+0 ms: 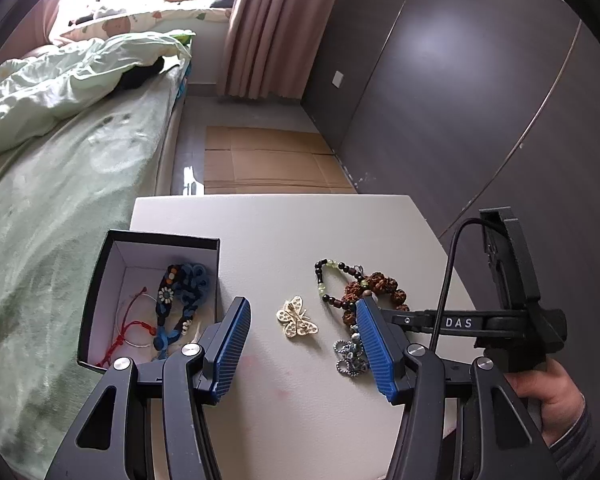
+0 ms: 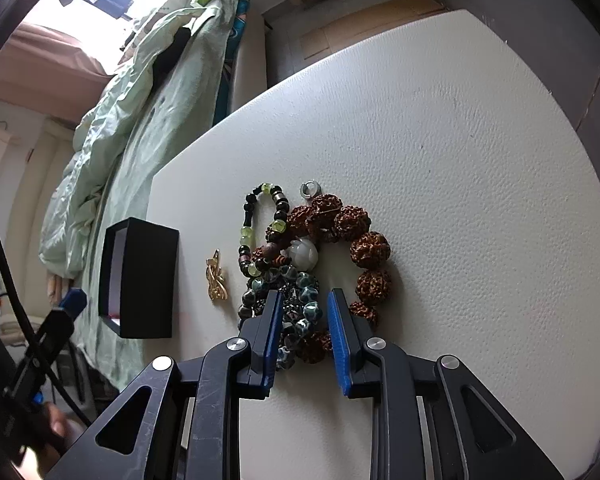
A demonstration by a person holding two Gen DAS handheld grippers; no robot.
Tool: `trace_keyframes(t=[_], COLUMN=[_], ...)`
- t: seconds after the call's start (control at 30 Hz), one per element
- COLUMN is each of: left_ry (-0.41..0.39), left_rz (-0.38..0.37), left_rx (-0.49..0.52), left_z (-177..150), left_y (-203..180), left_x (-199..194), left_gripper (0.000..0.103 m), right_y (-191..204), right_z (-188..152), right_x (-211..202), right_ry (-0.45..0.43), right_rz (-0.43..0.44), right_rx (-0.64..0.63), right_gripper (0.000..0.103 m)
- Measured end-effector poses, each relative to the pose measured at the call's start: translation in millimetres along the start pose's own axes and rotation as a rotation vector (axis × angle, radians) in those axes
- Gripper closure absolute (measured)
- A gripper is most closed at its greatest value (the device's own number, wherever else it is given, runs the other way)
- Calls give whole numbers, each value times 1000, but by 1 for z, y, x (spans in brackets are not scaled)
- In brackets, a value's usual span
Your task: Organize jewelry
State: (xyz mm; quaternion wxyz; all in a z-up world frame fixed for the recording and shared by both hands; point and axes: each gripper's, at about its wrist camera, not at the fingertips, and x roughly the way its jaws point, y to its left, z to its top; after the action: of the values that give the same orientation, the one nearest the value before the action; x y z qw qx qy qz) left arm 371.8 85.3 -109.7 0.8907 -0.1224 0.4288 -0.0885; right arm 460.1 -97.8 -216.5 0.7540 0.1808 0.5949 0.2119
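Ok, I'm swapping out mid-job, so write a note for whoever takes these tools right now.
Left tool: open, empty, over the gold butterfly brooch.
Right tool: part-open, straddling the blue-green glazed bead bracelet, not gripping.
Done: woven and red cord bracelets are in the black box.
Left on the white table: brooch, blue-green bracelet, brown seed bracelet, black-and-green bead strand.

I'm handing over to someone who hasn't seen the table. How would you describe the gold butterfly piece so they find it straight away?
Start at the white table beside the bed. Between the open black box and the heap of bead bracelets, one small flat piece lies alone on bare tabletop. That is the butterfly: pale gold openwork wings, the only metal-looking piece that is not beaded.
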Motion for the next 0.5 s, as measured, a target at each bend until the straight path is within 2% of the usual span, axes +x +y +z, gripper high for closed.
trace_keyframes(t=[0.1, 0.17, 0.23, 0.27, 0.5], left_ry=[3, 2, 3, 4, 29], left_rz=[-2, -3, -1, -1, -4], left_rx=[0, 7, 17, 20, 24], left_z=[0, 1, 2, 3, 4], left_y=[-2, -5, -8, -9, -12], left_x=[1, 0, 1, 1, 13], left_gripper=[46, 46, 46, 46, 46], right_y=[-2, -1, 0, 0, -3], right_z=[4, 5, 4, 3, -11], right_x=[6, 9, 11, 12, -10], right_ry=[22, 27, 31, 31, -45], right_rz=[65, 74, 79, 77, 160], right_rx=[29, 38, 37, 40, 23], right_gripper=[78, 79, 83, 90, 91])
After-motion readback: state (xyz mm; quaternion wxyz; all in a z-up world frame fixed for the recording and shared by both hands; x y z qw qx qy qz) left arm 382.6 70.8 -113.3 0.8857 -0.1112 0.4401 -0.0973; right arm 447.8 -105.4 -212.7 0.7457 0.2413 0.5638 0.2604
